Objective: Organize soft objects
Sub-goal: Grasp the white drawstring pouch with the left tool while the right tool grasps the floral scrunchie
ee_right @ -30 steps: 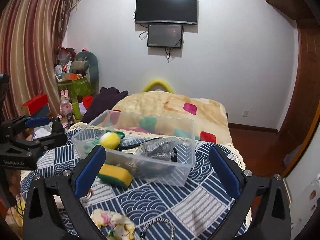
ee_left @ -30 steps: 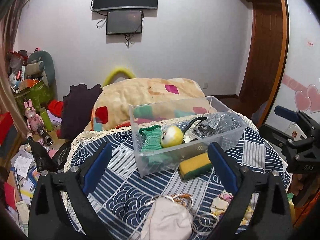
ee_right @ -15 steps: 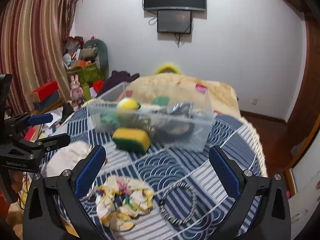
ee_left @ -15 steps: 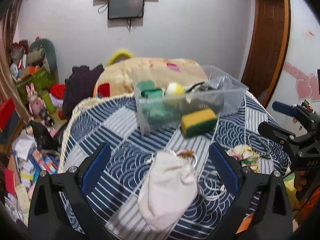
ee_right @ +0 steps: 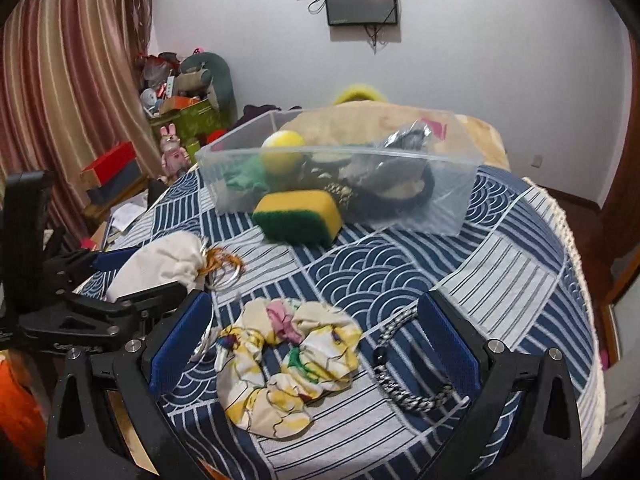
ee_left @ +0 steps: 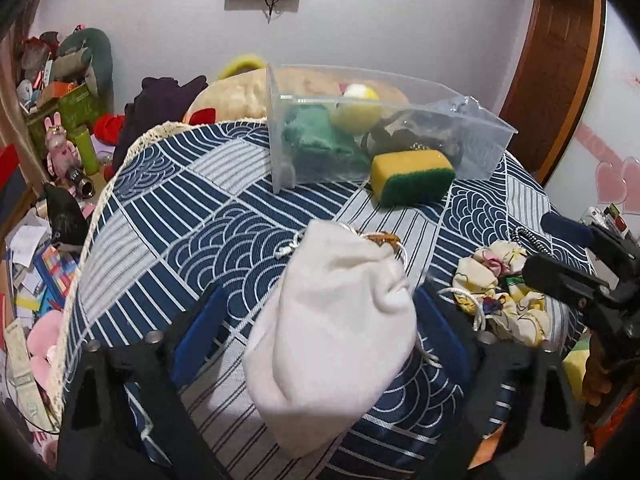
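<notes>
The clear bin (ee_left: 384,136), well ahead of both claws, already held a green cloth (ee_left: 316,140), a yellow ball (ee_left: 356,114) and dark items, so the sorting seemed partly done. A sponge (ee_left: 412,176) just before the bin, a white pouch (ee_left: 336,328) and a flowered cloth (ee_right: 288,360) lay loose on the worktop (ee_left: 192,216). The left claw (ee_left: 320,332) hung low, released, straddling the pouch; the right claw (ee_right: 312,344), also released, straddled the flowered cloth.

Soft, even indoor light fills both views, without hard shadows. The fisheye bends the edges into dark corners. The sponge (ee_right: 298,218) looks slightly blurred.
</notes>
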Action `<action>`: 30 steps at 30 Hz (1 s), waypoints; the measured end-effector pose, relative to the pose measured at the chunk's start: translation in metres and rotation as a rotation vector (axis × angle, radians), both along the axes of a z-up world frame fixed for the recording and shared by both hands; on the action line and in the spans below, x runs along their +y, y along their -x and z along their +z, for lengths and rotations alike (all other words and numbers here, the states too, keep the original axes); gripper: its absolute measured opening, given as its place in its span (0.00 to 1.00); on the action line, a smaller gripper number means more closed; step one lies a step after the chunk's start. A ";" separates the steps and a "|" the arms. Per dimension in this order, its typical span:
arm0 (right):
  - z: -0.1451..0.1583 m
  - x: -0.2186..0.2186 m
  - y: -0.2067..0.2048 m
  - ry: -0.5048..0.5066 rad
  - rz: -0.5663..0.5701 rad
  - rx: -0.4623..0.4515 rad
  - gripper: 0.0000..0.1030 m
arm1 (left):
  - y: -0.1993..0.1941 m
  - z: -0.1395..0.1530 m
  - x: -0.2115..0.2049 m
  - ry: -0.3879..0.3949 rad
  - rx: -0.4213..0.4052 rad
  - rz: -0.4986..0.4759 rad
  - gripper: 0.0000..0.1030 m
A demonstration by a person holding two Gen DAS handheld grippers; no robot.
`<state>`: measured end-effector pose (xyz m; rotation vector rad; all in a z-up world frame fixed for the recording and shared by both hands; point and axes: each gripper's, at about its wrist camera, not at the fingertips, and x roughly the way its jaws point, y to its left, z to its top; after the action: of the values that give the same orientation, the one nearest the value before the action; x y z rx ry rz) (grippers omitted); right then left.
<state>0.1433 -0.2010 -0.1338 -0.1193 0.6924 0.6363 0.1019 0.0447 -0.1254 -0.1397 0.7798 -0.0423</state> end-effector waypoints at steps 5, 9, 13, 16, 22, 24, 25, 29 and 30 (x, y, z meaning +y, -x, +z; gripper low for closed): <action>-0.007 0.003 0.002 -0.009 0.018 0.028 0.99 | 0.001 -0.007 -0.001 0.059 0.001 -0.030 0.62; -0.007 0.007 0.004 -0.007 0.032 0.027 0.99 | 0.007 -0.004 -0.009 0.040 -0.026 -0.060 0.40; -0.010 0.012 0.002 0.000 0.042 0.042 0.98 | 0.017 0.005 -0.012 -0.002 -0.051 -0.037 0.31; -0.011 0.014 0.000 0.004 0.046 0.049 0.96 | 0.027 0.016 -0.005 -0.008 -0.087 -0.004 0.31; -0.022 0.023 -0.006 0.026 0.091 0.093 0.83 | 0.037 0.032 0.006 0.000 -0.127 0.017 0.30; -0.027 0.026 -0.005 0.051 0.095 0.080 0.82 | 0.037 0.035 0.006 0.004 -0.133 0.015 0.30; -0.028 0.027 -0.003 0.070 0.096 0.060 0.80 | 0.038 0.036 0.006 0.002 -0.136 0.015 0.30; -0.033 0.033 0.007 0.165 0.086 -0.018 0.68 | 0.038 0.037 0.002 -0.008 -0.139 0.005 0.30; -0.033 0.032 0.009 0.171 0.086 -0.031 0.65 | 0.037 0.036 0.000 -0.006 -0.138 0.001 0.30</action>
<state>0.1338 -0.1687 -0.1665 -0.3176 0.7137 0.6554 0.0645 0.0451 -0.0893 -0.1299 0.6425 -0.0485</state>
